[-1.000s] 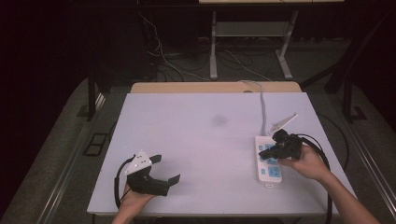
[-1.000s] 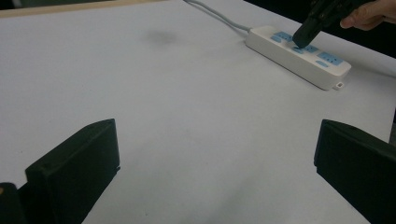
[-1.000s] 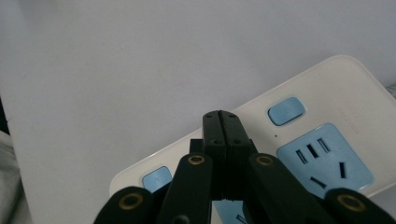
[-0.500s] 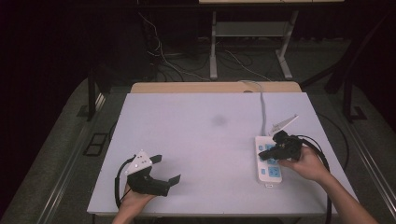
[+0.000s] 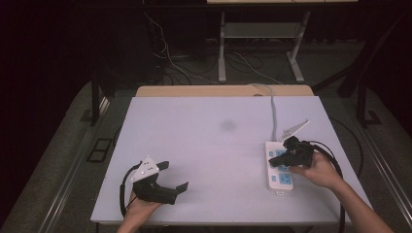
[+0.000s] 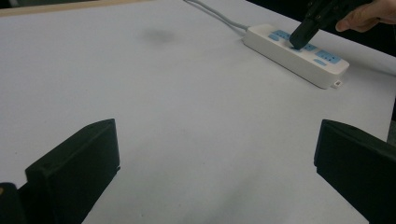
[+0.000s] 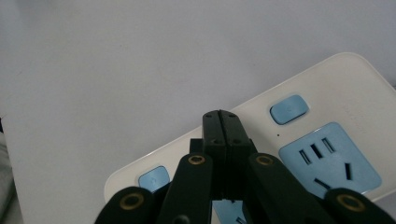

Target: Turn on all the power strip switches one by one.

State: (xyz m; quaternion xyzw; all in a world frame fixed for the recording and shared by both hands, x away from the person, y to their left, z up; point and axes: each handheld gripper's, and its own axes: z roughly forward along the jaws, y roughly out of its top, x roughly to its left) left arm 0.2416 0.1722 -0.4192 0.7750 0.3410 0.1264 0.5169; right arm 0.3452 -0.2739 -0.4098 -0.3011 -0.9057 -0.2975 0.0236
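High view: a white table (image 5: 214,141) with the person's two hand-held grippers at its near side. The left gripper (image 5: 171,178) sits low at the near left, its jaws spread wide with bare tabletop between them; the left hand (image 5: 138,208) grips it from behind, and a grey three-cornered plate (image 5: 145,168) tops its body. The right gripper (image 5: 283,158) is held by the right hand (image 5: 318,170) and points down and leftward onto a white power strip (image 5: 278,180), which lies directly beneath its tips near the right edge of the table. A grey cord (image 5: 273,114) runs from the far end of the strip away from the gripper toward the table's back edge. A faint dark smudge (image 5: 228,125) marks the tabletop, ahead of the left gripper and well apart from both. Left gripper view: the two black jaws stand far apart at either side of the frame; beyond them and to the right, the power strip (image 6: 299,53) lies at an angle, with the right gripper (image 6: 299,38) touching its top face among the blue outlets. Right gripper view: the jaws are pressed fully together, holding nothing, and their joined tips rest over the strip's casing (image 7: 355,88). A blue switch button (image 7: 289,109) lies just right of the tips, a blue outlet panel (image 7: 329,158) below it, and a second blue button (image 7: 154,178) to the lower left.
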